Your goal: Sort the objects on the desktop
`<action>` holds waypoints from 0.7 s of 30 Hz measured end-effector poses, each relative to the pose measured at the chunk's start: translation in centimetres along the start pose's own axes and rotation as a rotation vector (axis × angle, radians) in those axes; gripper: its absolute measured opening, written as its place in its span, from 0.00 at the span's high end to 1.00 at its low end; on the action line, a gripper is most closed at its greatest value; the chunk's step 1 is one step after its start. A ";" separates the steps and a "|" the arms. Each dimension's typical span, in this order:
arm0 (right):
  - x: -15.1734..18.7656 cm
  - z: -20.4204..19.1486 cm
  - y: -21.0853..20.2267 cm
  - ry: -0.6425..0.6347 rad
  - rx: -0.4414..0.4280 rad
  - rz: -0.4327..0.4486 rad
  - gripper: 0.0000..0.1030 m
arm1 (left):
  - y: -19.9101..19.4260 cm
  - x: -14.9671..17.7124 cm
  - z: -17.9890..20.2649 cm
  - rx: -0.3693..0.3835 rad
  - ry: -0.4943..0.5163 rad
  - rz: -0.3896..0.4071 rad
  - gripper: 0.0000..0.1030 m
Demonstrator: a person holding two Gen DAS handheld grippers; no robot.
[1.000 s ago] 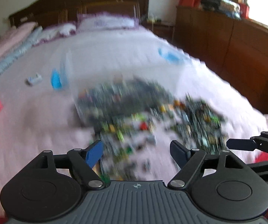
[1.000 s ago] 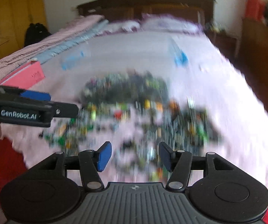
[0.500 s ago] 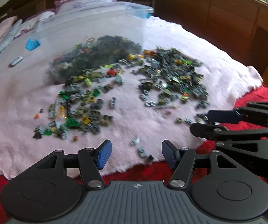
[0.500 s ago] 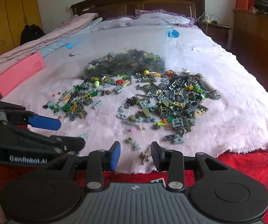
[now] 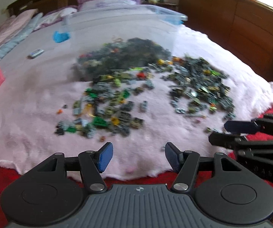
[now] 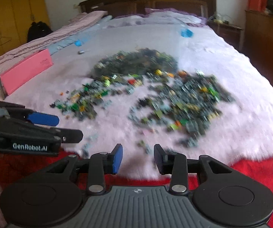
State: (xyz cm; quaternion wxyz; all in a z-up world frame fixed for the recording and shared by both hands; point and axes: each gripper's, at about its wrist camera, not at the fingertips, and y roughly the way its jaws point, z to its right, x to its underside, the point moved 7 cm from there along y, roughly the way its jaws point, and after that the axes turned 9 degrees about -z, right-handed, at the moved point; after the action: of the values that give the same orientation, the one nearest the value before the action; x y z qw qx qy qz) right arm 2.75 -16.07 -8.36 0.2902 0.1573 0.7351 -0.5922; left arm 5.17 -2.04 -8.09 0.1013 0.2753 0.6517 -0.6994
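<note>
Many small toy bricks, mostly grey and green, lie scattered on a pale pink fluffy blanket [image 5: 32, 114]. One loose patch [image 5: 106, 112] lies left, a denser patch [image 5: 199, 87] right. A clear plastic bin [image 5: 129, 30] with blue clips holds a dark heap of bricks [image 5: 129, 57] behind them. My left gripper [image 5: 138, 156] is open and empty above the blanket's near edge. My right gripper [image 6: 137, 158] is open and empty, close beside it; it also shows in the left wrist view [image 5: 229, 131]. Both views are blurred.
A pink box [image 6: 26, 72] stands at the left of the bed. A small white object [image 5: 35, 53] lies behind the bricks. Red bedding [image 6: 250, 172] runs under the blanket's near edge. Wooden drawers [image 5: 250, 24] line the right wall. Pillows and headboard are at the back.
Both grippers have lifted and tilted up a little, so more of the bed shows. The left jaws have opened wider. Both views have gone blurred again.
</note>
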 end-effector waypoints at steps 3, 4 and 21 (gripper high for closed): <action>-2.6 -1.0 1.6 0.008 -0.029 0.014 0.62 | 0.0 -0.6 -1.3 -0.015 -0.031 0.006 0.41; -3.4 -1.1 2.2 0.024 -0.036 0.015 0.66 | 0.0 -0.9 -1.6 -0.017 -0.033 0.013 0.41; -7.8 2.5 8.9 0.011 0.051 -0.052 0.86 | 2.5 -2.3 -1.4 0.031 -0.034 -0.002 0.55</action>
State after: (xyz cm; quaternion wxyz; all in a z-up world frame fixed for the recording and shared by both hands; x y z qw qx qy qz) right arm 14.61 -15.37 -10.82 0.2665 0.1487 0.7251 -0.6174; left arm 8.69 -1.50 -9.03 0.1076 0.2644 0.6394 -0.7140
